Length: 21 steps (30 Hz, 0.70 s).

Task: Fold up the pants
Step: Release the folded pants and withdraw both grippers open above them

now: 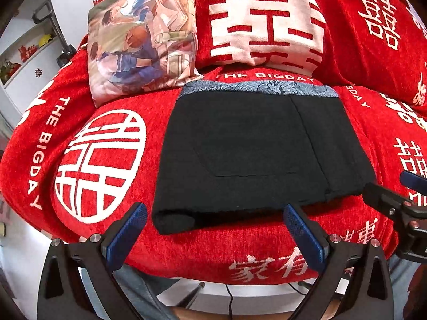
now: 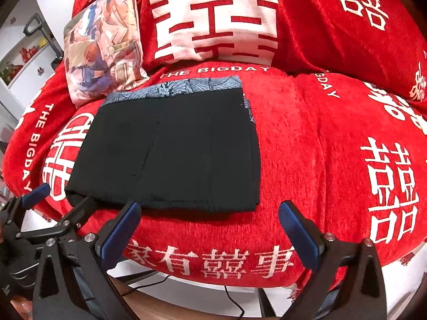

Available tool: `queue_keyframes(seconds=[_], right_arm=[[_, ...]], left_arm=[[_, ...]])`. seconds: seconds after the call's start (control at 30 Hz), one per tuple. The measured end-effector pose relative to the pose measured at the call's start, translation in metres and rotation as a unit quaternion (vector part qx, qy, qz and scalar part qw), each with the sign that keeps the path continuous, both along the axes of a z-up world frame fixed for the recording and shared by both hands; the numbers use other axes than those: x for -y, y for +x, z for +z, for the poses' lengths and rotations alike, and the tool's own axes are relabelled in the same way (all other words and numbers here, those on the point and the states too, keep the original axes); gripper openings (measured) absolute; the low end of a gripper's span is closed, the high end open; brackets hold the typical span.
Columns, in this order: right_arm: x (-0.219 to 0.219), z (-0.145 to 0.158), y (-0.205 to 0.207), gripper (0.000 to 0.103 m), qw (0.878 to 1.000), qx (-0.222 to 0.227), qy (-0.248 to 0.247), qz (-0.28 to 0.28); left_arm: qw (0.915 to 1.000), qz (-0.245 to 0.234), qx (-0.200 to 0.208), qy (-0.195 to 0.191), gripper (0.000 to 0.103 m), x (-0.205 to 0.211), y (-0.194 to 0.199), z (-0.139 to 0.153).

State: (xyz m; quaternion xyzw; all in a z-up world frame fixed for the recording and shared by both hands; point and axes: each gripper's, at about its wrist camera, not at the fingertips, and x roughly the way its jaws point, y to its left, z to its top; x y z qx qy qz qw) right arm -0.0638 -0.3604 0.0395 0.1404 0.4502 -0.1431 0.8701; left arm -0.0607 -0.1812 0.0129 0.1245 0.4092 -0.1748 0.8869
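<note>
Pants (image 1: pixel 256 154) lie folded into a compact black rectangle on the red sofa cover (image 1: pixel 240 245), dead ahead of both tools. Nearest: left gripper (image 1: pixel 214 236), jaws wide apart, nothing held; its blue pads (image 1: pixel 128 229) straddle the near folded edge w/o touching it, as far as I can tell. Right gripper (image 2: pixel 210 230) likewise spread wide & empty, sitting just off the near-right corner of the pants (image 2: pixel 170 149), w/ bare red cover between its fingers.

Key relation: near edge runs left-right across both views, so the bundle's long axis lies crosswise to the jaws, approx. Left gripper is centred on that edge; right is offset to the right of it. Left looks nearer to the cloth.

Judgement: fold looks about done; any last tidy or half-fold would mean both tools going straight fwd to the near edge.

Farther back: blue patterned waistband (image 1: pixel 256 88) peeks out at the far edge. Beyond it, printed cushion (image 1: pixel 144 37) leans at back left against the red backrest.
</note>
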Motion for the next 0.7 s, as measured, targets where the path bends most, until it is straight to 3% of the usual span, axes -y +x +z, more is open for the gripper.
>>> queue_keyframes(seconds=[0.3, 0.7], right_arm=[[-0.0092, 0.0012, 0.0035, 0.103, 0.999, -0.009, -0.04, 0.004], [-0.0086, -0.002, 0.0047, 0.103, 0.999, -0.013, -0.042, 0.0]], left_arm=[[1.0, -0.003, 0.006, 0.003, 0.103, 0.0004, -0.0025, 0.001], [0.9999, -0.003, 0.008, 0.011, 0.103, 0.0015, -0.0038, -0.002]])
